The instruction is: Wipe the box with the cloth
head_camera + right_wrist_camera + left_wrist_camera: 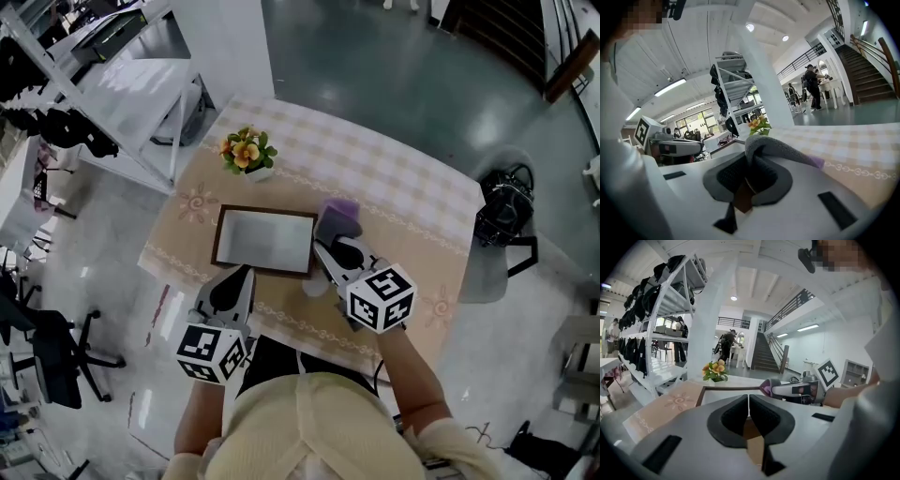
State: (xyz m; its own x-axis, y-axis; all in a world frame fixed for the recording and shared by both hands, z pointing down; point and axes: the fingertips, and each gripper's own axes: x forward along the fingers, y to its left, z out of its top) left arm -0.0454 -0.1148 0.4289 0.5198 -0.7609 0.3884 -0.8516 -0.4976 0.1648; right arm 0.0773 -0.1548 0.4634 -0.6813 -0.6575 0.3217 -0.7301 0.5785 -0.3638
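Cloth [339,217]: one, in right gripper [326,248]; box [264,239]: one.

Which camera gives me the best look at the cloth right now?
The right gripper view: the cloth fills the middle, pinched in the right tongs. The head view shows it as a purple patch beside the box; the left gripper view catches only its tip.
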